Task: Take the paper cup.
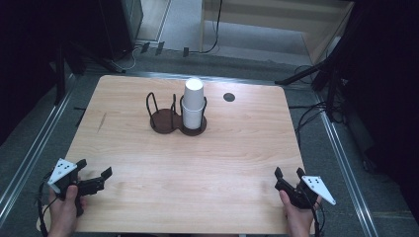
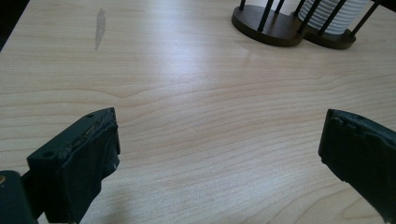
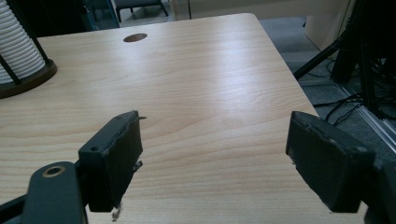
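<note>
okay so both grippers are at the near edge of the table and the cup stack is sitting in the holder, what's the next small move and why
Probably bring the right gripper forward toward the stack of white cups, jaws kept open. Both grippers stand open and empty at the near edge, the left gripper included, and the stack sits far off in the right ring of the dark holder, whose left ring is empty.

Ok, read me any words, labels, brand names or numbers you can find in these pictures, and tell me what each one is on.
None: no readable text.
Stack of white cups: plain ribs, no print.
Dark wire holder: no label.
Grey plates on the left gripper and right gripper: dark dots, not writing.
</note>
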A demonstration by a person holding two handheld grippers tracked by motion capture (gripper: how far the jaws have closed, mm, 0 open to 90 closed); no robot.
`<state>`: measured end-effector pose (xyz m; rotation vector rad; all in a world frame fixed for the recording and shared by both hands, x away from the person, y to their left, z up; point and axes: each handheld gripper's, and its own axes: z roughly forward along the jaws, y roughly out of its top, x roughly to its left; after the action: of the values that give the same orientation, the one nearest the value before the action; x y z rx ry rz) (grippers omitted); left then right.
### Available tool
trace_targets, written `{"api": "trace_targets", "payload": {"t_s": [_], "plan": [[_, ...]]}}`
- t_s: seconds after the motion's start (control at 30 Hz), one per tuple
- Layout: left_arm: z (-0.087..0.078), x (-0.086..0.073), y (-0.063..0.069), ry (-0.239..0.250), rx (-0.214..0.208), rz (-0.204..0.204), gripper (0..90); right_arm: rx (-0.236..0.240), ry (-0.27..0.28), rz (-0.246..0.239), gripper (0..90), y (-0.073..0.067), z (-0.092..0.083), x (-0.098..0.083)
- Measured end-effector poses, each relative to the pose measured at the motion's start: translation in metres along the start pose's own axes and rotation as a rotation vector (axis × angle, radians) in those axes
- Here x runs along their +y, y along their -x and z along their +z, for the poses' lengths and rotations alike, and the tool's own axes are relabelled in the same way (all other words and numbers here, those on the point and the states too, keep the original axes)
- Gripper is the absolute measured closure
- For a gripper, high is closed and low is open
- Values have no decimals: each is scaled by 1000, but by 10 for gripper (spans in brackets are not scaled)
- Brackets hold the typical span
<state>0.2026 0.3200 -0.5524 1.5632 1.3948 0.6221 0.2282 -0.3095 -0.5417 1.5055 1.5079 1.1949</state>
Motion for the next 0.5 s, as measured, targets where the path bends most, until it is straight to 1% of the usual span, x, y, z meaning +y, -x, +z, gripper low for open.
{"api": "trace_targets", "payload": {"t_s": [0.1, 0.13, 0.17, 0.23, 0.27, 0.3, 0.37, 0.43, 0.47, 0.5], "plan": [[0, 0, 0, -3, 3, 0, 0, 1, 0, -4, 182, 0, 0, 0], [0, 0, 0, -9, 2, -2, 0, -8, -11, -24, 176, -3, 1, 1], [0, 0, 0, -8, 0, -6, 0, -8, -11, -24, 176, -3, 1, 1], [0, 0, 0, -4, -4, -7, 0, -8, -18, -51, 170, -6, 4, 3], [0, 0, 0, -7, -10, -3, 0, 14, -22, -53, 161, -10, 5, 6], [0, 0, 0, -9, -11, 2, 0, 16, -16, -63, 161, -13, 5, 8], [-1, 0, 0, -10, -11, 8, 0, 19, -14, -63, 161, -16, 5, 10], [0, 0, 1, -10, -10, 11, 0, 38, -3, -71, 161, -25, 6, 17], [0, 0, 2, -12, -9, 10, 0, 46, -5, -80, 161, -32, 8, 22], [0, 0, 2, -14, -8, 11, 0, 46, -5, -80, 161, -32, 8, 22]]}}
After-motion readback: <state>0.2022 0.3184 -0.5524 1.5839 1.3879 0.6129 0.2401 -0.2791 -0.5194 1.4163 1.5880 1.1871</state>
